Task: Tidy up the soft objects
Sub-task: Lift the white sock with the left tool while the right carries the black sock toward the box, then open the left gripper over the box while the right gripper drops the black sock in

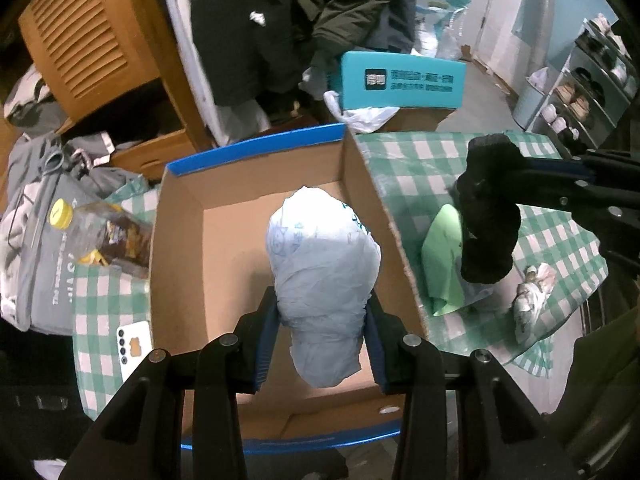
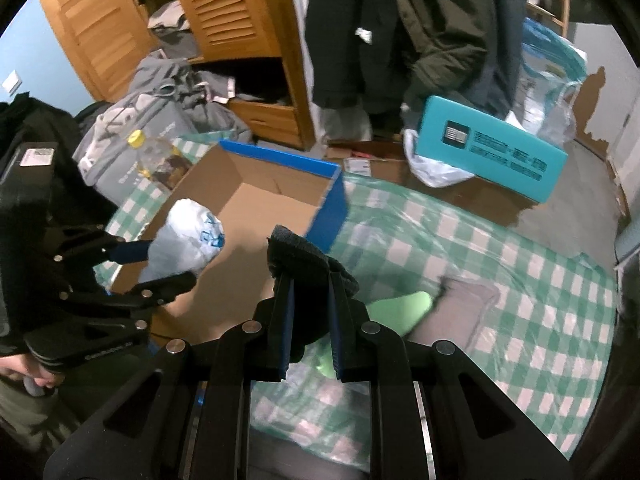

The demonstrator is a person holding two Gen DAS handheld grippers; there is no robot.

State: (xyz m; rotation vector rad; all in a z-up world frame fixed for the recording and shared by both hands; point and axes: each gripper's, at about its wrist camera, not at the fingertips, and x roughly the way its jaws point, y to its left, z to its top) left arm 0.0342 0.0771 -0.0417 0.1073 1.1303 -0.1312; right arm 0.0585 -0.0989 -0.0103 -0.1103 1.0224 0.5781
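The left tool is clamped on a white plastic bundle, held above the open cardboard box on the checked worktop. To its right, the right tool grips a black cloth over the worktop, above a green cloth lying there.

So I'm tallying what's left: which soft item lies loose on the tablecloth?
The green cloth lies on the tablecloth; fingers hold the white bag and black fabric.
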